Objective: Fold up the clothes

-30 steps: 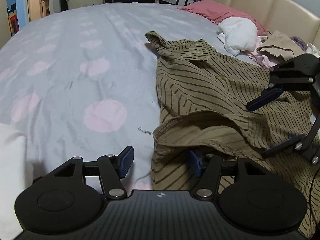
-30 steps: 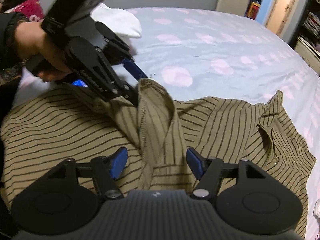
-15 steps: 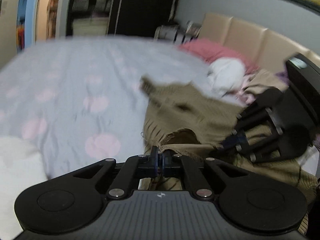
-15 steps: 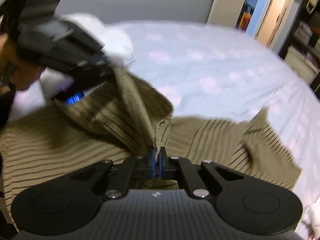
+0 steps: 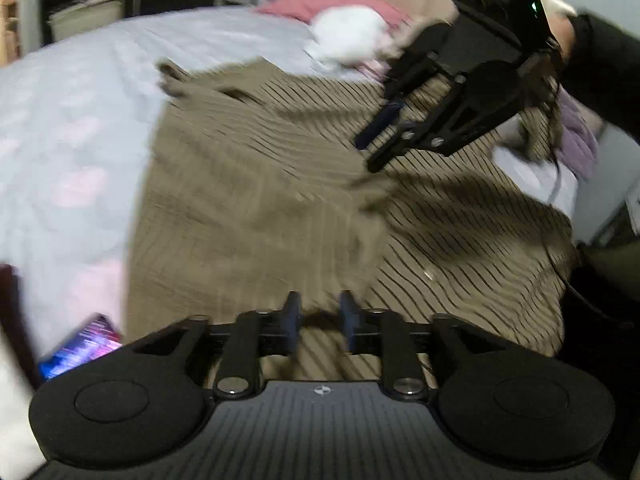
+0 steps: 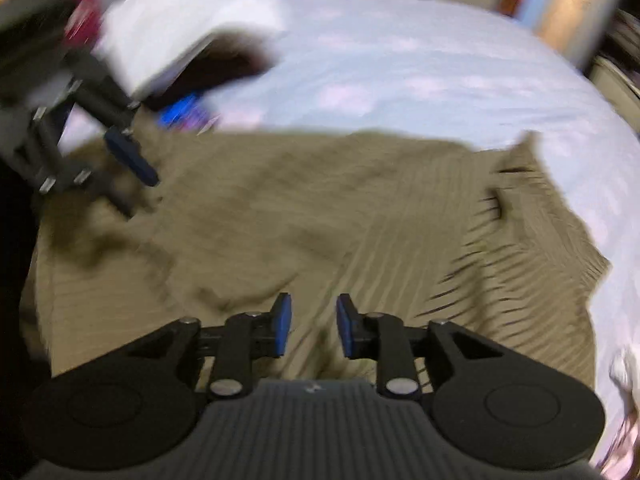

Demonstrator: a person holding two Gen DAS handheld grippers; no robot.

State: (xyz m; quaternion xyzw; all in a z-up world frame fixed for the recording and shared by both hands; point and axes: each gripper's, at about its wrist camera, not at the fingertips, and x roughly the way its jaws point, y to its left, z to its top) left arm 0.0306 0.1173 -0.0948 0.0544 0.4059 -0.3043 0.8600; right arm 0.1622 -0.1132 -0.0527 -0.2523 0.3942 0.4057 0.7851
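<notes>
Striped shirt (image 5: 260,208), spread on the bed (image 5: 72,92) with its collar at 11 o'clock: soft, light cloth, best pinched at a hem; left gripper (image 5: 319,322) and right gripper (image 6: 310,330) fingers narrowly parted, holding nothing.

Both tools released; shirt (image 5: 256,200) now lies spread.

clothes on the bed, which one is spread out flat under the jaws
The brown striped shirt, lying flat beneath both grippers. The white garment and pink clothes are bunched near the headboard.
</notes>
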